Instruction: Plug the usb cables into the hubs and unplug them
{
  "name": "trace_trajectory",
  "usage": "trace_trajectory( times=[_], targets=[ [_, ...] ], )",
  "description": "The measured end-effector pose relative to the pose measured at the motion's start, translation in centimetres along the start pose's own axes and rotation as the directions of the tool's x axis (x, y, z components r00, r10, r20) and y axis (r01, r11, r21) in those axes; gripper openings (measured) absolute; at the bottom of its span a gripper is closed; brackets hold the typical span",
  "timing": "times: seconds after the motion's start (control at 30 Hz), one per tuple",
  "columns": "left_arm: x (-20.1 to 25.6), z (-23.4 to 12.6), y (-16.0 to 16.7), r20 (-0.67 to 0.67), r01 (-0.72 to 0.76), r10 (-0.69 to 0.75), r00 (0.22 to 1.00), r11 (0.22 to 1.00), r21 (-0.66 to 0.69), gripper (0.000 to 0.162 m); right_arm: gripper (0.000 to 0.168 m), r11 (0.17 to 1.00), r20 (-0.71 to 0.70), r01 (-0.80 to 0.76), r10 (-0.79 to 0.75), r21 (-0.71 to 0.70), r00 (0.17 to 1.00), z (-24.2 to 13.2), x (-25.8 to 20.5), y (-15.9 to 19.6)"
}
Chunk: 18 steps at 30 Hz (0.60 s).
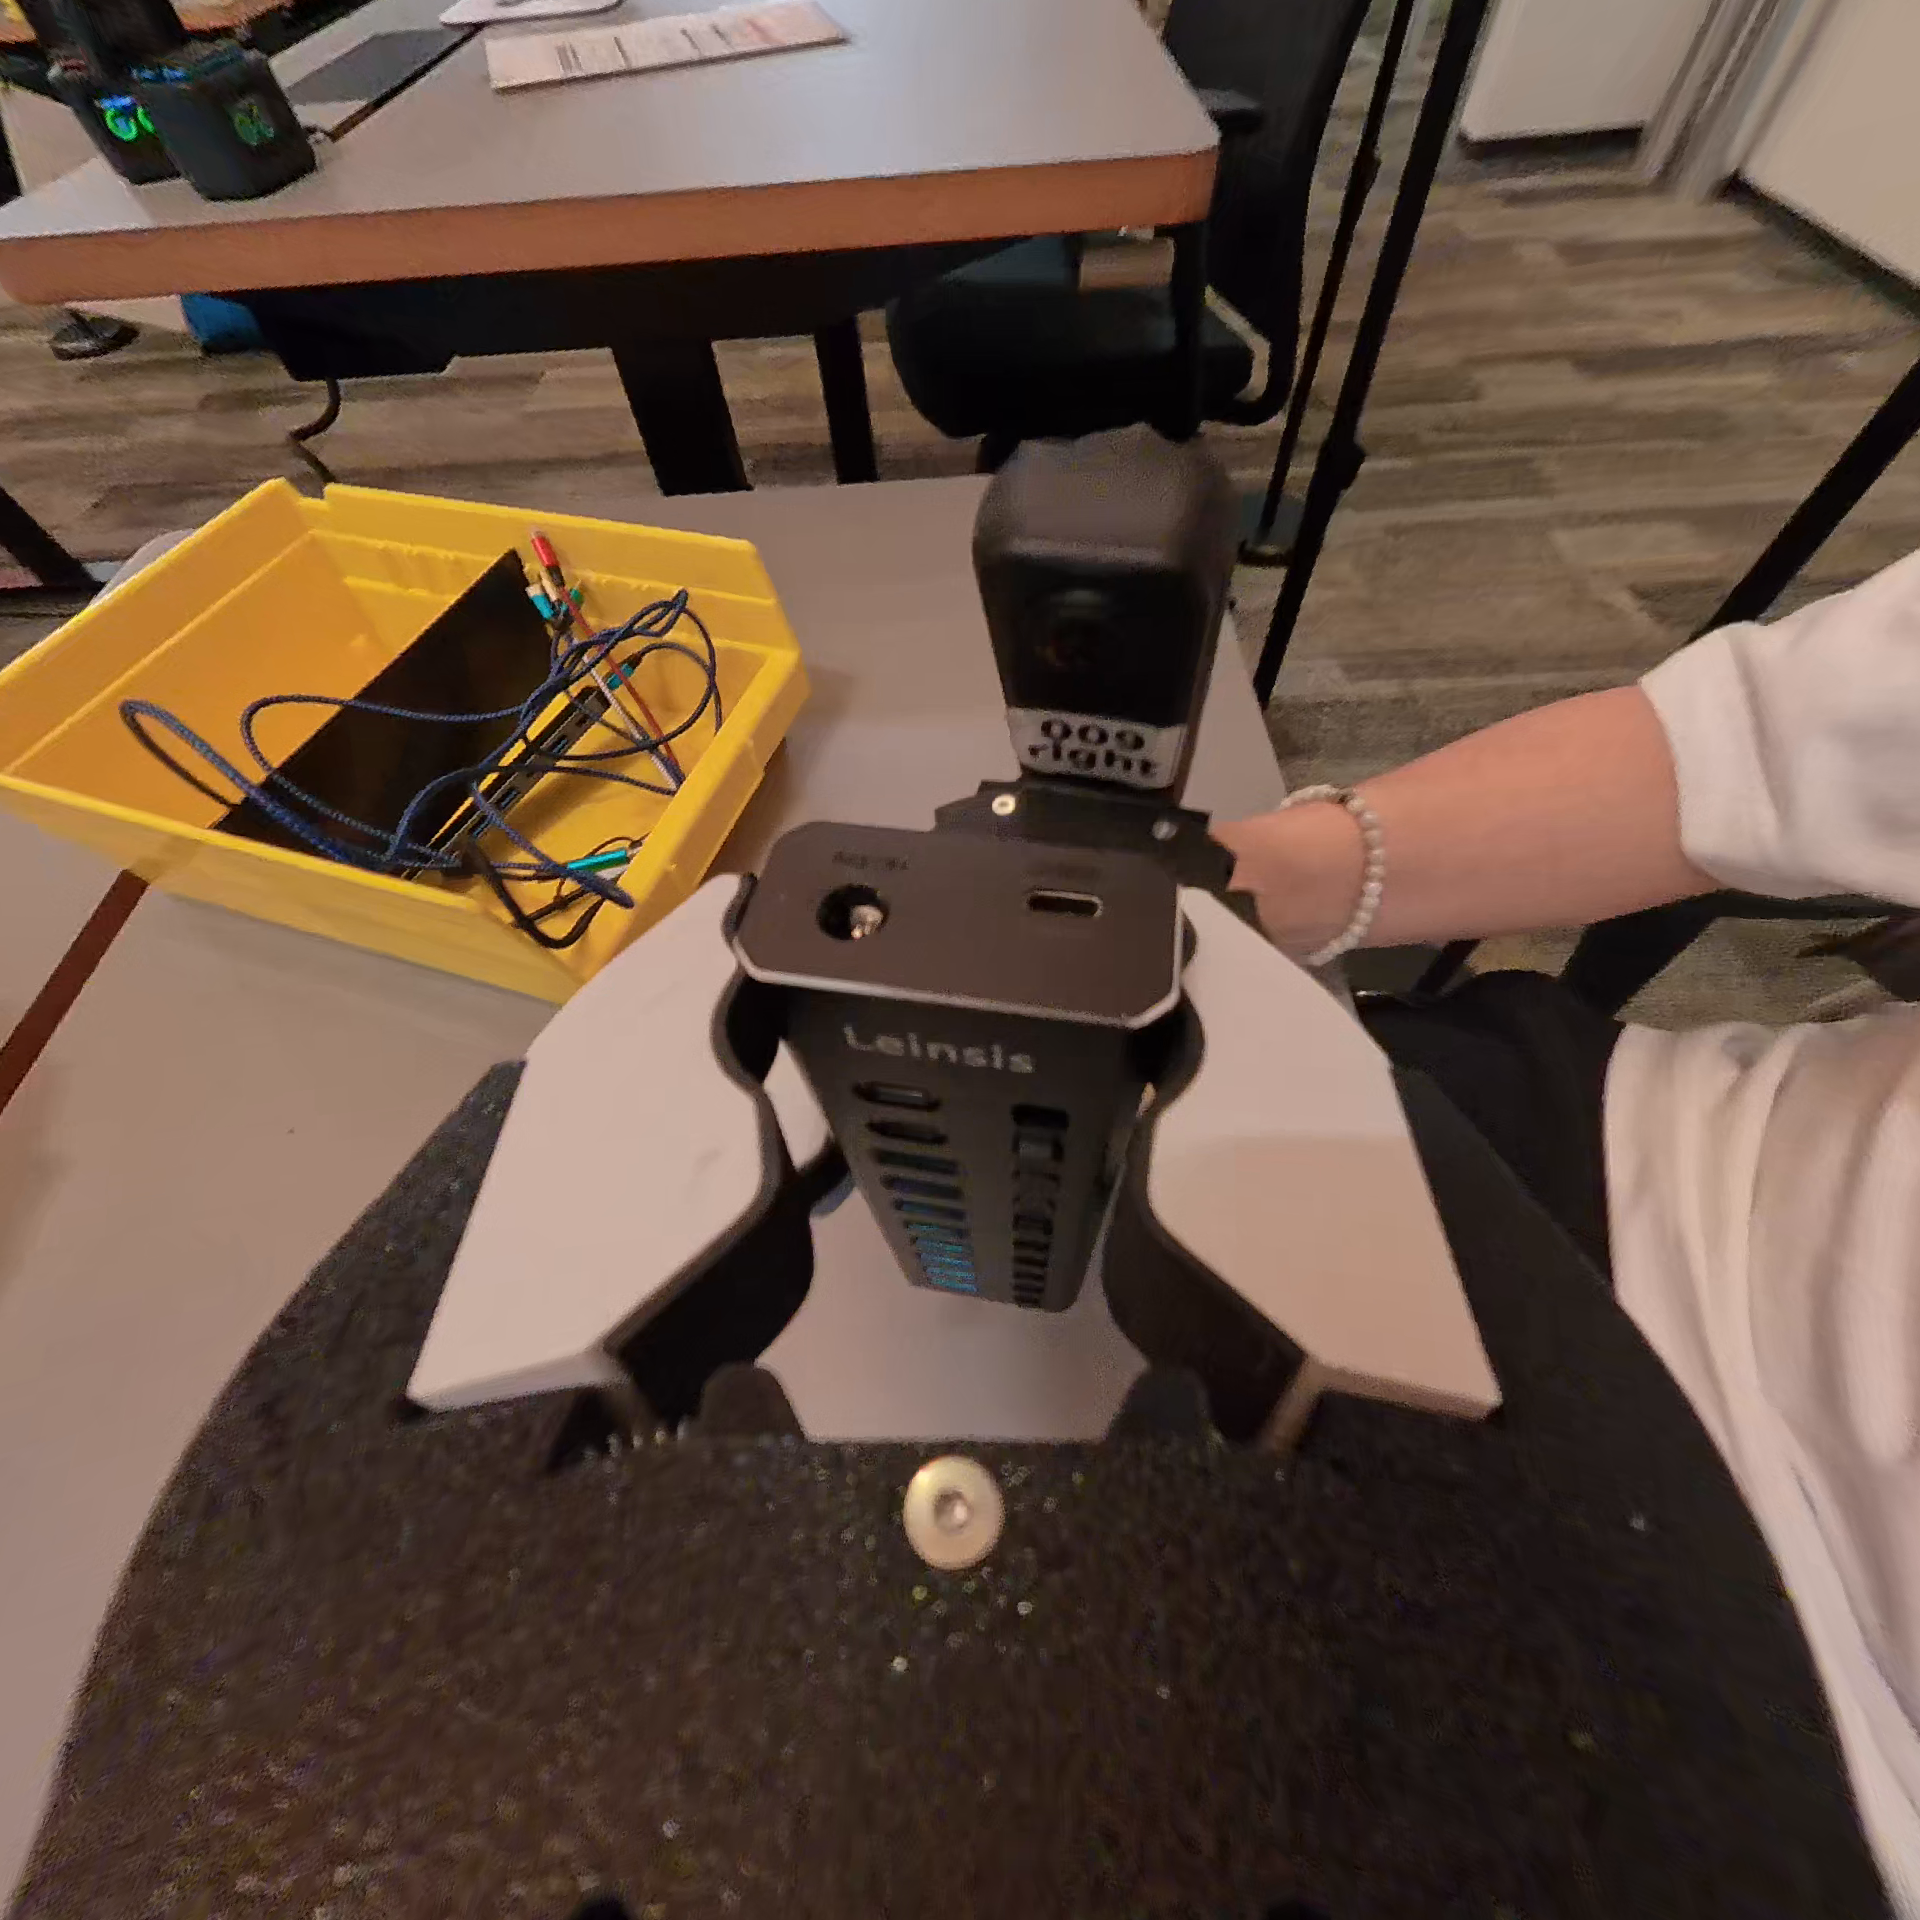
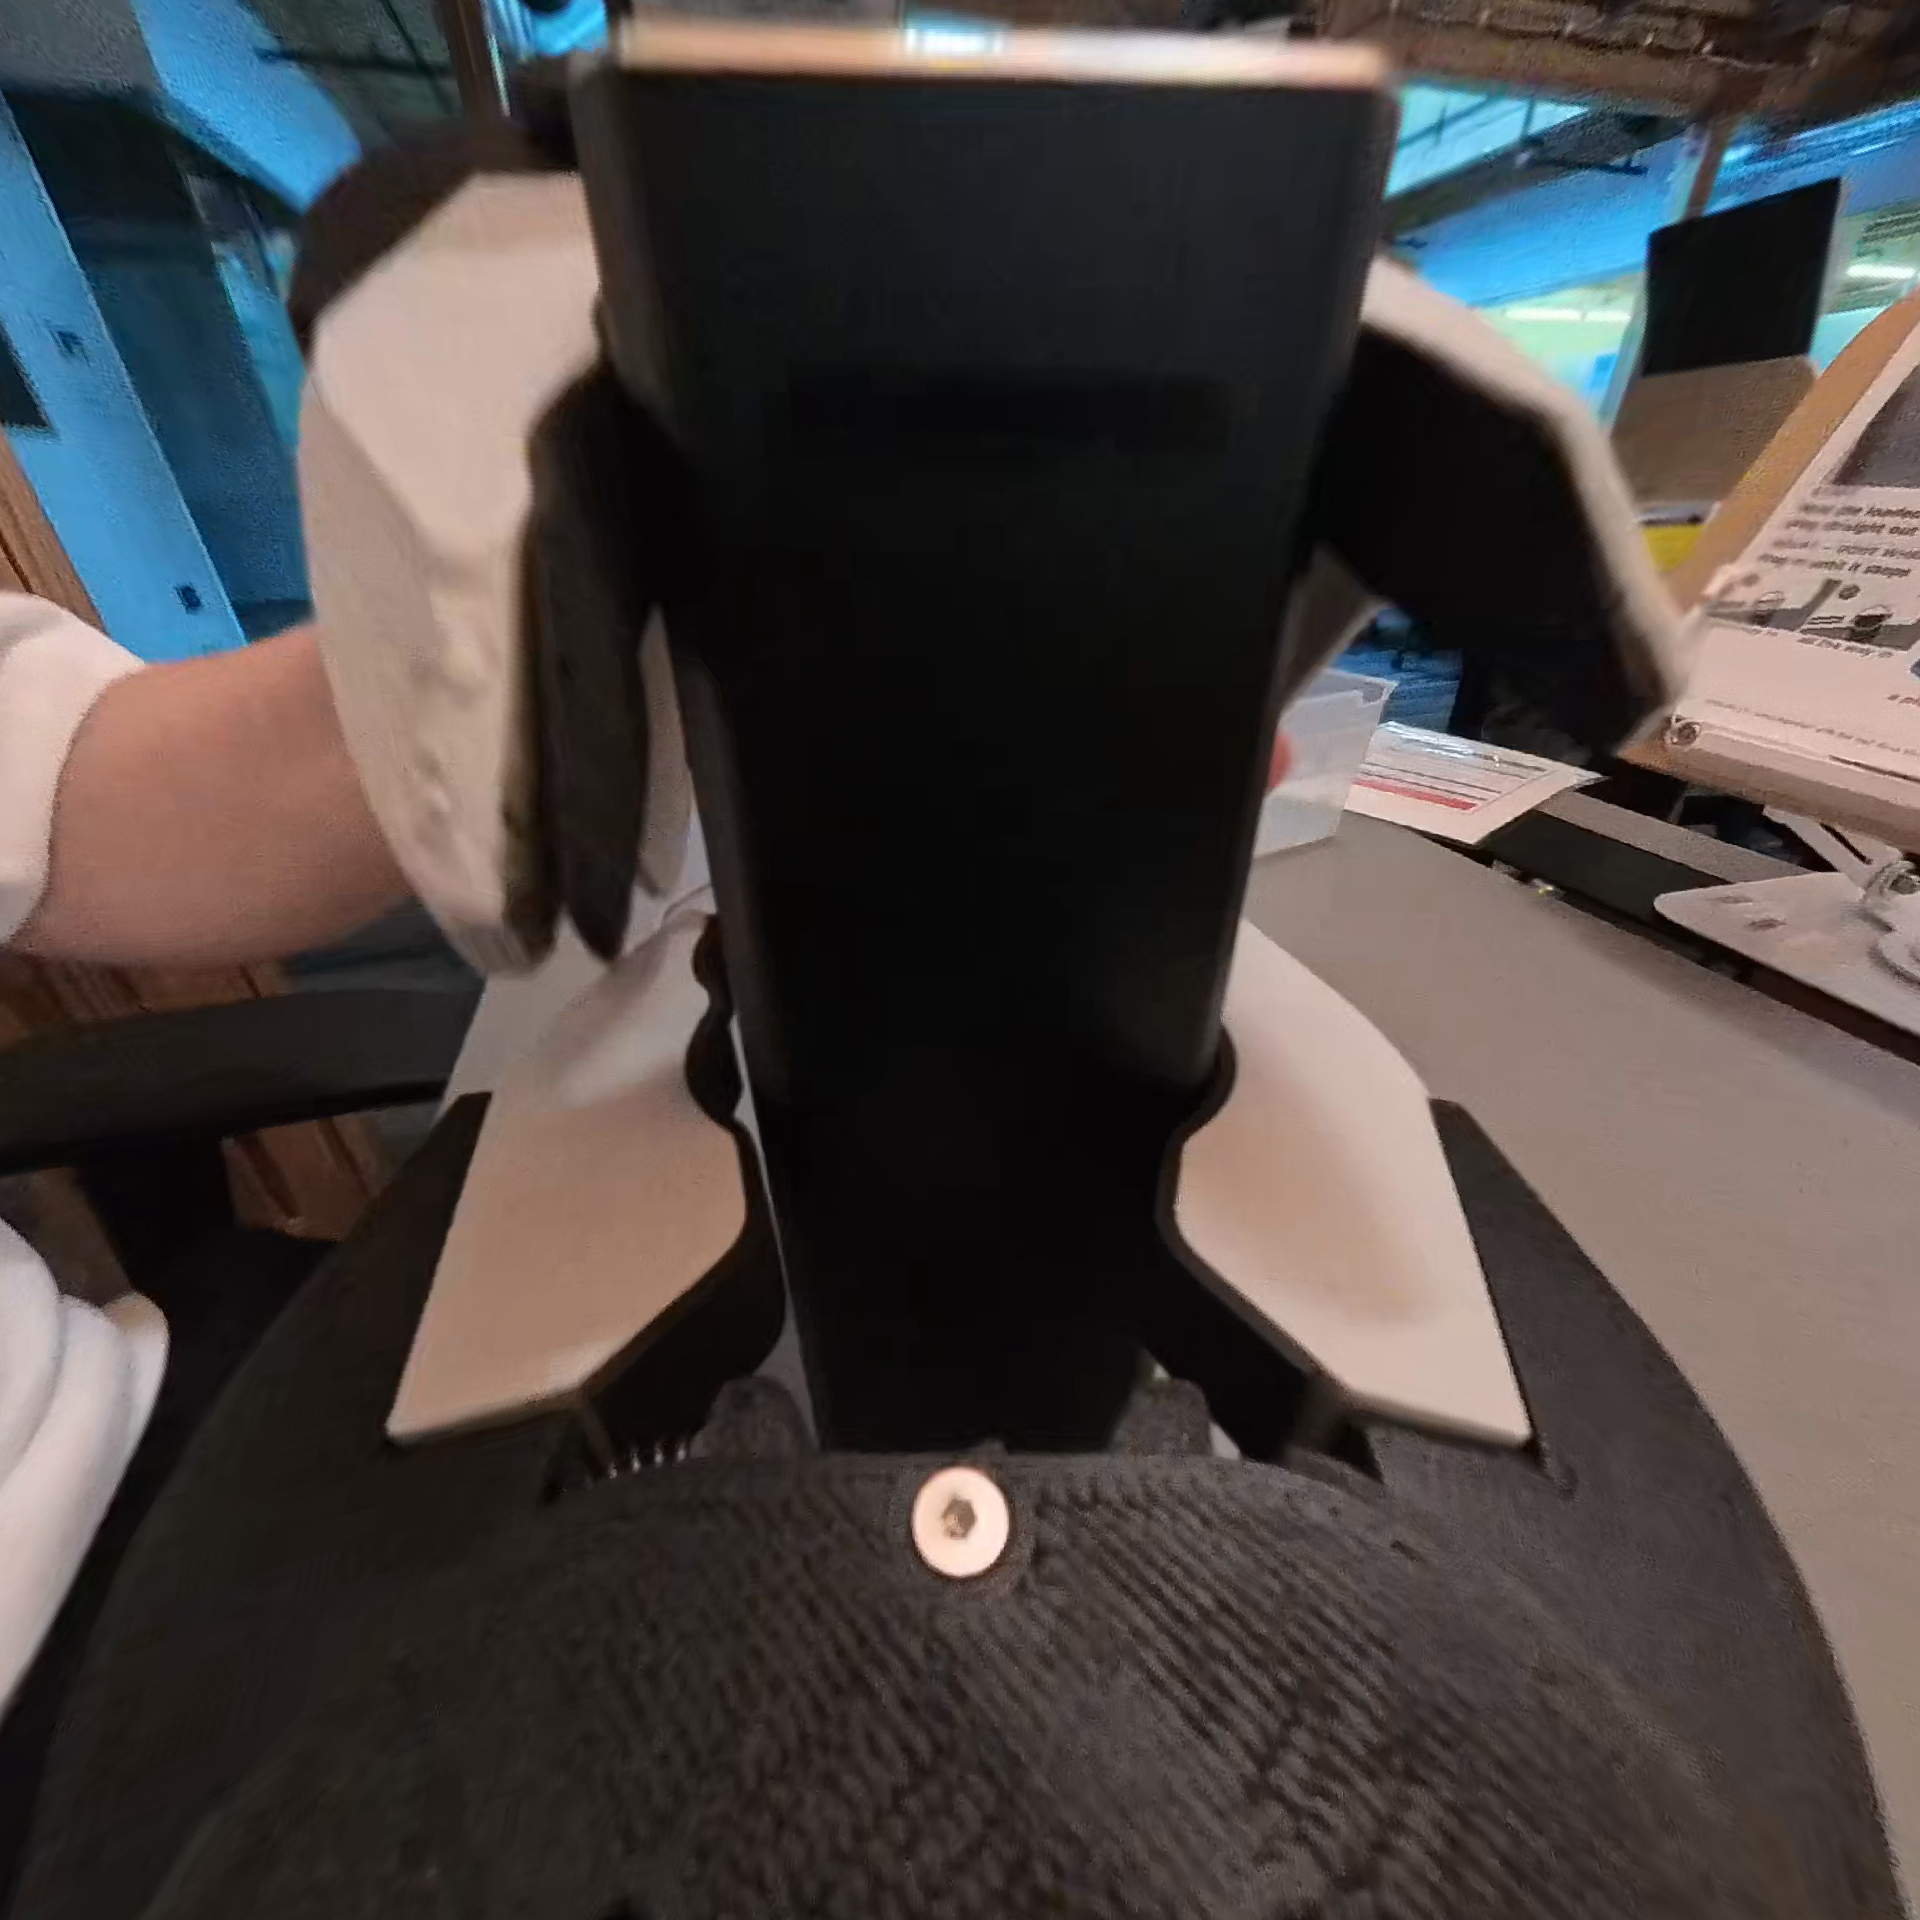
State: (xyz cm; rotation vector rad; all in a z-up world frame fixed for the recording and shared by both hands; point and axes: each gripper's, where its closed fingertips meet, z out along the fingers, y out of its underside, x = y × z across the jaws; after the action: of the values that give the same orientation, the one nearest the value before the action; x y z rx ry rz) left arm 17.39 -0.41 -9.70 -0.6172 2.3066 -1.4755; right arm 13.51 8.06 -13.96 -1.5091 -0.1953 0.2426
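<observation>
Far left on the grey table: a yellow bin, holding tangled usb cables and a second, slim hub against a black divider; none of those cables plugged into the lifted hub.

Centre: the black hub, held off the table, port rows facing the left wrist view, all sockets empty; clamped across its narrow sides by the left gripper, fingers pressed to both edges.

Right of that: the right gripper, clenched on the same hub from the plain back side, its camera housing rising behind; beyond, a person's forearm with a bead bracelet.

Likely trouble from here: with both tongs occupied, no way to fetch a cable; releasing carelessly, risk of the hub twisting in the one remaining grip or dropping onto the table; pulling in opposite directions, risk of slipping on the smooth casing.
</observation>
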Motion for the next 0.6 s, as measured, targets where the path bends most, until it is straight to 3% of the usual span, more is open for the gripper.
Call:
trace_trajectory(
  times=[0.07,0.27,0.43,0.6],
  targets=[
    [-0.2,0.6,0.4,0.023,-0.002,0.002,1.0,1.0,-0.019,0.07,0.094,0.999,-0.014,-0.045,0.045,-0.008,0.999,0.0,0.2,-0.3],
    [0.0,1.0,0.3,0.014,0.006,-0.006,1.0,1.0,-0.026,0.07,0.083,1.0,-0.05,0.0,-0.001,-0.028,0.999,-0.1,0.4,0.0],
    [-0.1,0.8,1.0,0.051,0.022,-0.02,0.999,0.998,-0.053,0.07,0.084,1.0,-0.014,-0.011,0.011,-0.021,1.0,0.2,-0.1,0.5],
    [-1.2,-0.5,1.6,0.186,0.058,-0.05,0.981,0.998,-0.038,0.079,0.081,0.998,-0.052,-0.065,0.066,0.021,0.996,-0.4,1.4,0.9]
  ],
)
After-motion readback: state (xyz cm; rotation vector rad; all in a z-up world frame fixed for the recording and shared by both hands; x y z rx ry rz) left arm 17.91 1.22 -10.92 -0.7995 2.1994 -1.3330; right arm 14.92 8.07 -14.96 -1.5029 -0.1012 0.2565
